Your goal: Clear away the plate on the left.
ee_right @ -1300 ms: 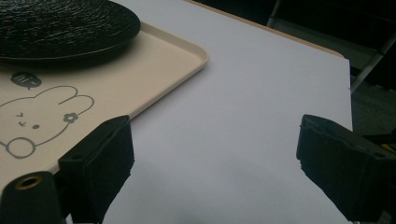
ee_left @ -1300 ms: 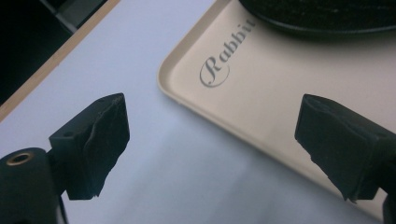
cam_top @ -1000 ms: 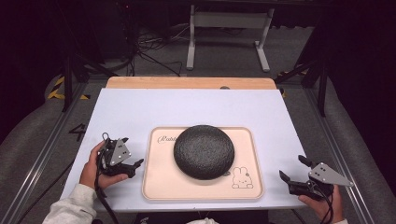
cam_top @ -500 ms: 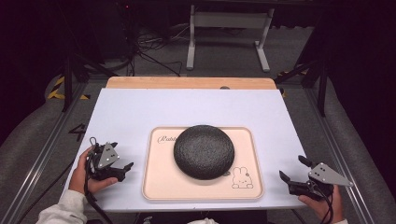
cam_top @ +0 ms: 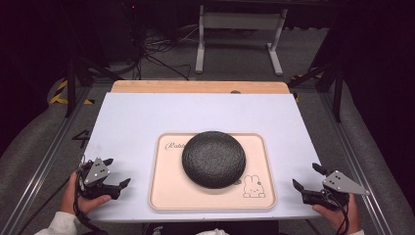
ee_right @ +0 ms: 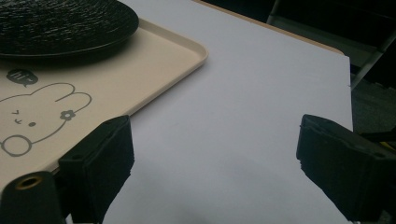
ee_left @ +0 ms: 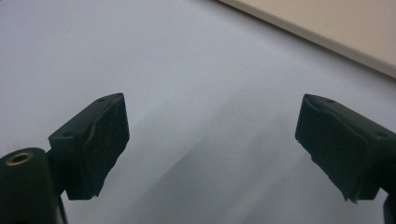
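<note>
The black dome-shaped plate (cam_top: 214, 157) sits upside down mid-tray (cam_top: 164, 196). The left gripper (cam_top: 118, 174) at 8 o'clock and right gripper (cam_top: 307, 177) at 4 gape empty. The right gripper view reveals the plate's ridged texture (ee_right: 60, 21).

I see the plate (cam_top: 214, 157) on the tray (cam_top: 169, 196), mid-tabletop (cam_top: 147, 117) near my edge; my left gripper (cam_top: 116, 172) sits left of the tray, my right gripper (cam_top: 307, 177) right.

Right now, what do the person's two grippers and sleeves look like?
Both the left gripper and the right gripper are black two-jaw tools, each topped by a grey three-cornered plate with small dark dots. Their blocky pads look rough and worn, and a black cable trails from each. A pale sleeve shows at the left wrist.
</note>
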{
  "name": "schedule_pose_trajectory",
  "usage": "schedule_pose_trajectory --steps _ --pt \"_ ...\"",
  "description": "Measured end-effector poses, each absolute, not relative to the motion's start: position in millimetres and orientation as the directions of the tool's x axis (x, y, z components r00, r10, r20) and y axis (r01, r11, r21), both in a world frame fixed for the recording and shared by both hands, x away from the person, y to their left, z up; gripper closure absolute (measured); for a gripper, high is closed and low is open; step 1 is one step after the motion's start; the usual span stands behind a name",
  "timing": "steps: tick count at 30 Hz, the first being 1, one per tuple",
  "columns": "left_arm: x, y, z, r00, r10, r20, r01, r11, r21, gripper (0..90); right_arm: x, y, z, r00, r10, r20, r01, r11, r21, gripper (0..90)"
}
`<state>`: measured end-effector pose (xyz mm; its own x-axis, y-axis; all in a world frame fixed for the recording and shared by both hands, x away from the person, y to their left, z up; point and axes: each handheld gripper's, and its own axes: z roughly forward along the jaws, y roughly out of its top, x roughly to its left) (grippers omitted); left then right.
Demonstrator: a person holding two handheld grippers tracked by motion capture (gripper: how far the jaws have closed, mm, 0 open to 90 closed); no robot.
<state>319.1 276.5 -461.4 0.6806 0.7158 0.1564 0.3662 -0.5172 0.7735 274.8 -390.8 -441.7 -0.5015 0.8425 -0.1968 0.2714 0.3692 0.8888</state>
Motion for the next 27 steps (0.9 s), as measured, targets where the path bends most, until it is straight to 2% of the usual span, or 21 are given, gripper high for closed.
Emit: schedule_pose_trajectory --steps 6,16,27 --pt "316.6 279.2 -461.4 0.675 0.725 0.137 0.367 -0.491 0.790 10.8 274.8 -390.8 -441.6 -0.502 0.842 -0.198 0.269 0.370 0.889 11.8" --pt "315.7 275.1 -459.5 0.663 0.729 0.171 0.353 -0.506 0.787 11.0 275.3 -391.2 -441.3 -0.502 0.840 -0.204 0.263 0.373 0.890 11.8" --pt "315.1 271.1 -458.5 0.667 0.727 0.166 0.351 -0.502 0.791 11.1 275.5 -392.4 -441.6 -0.499 0.842 -0.205 0.264 0.372 0.890 11.8"
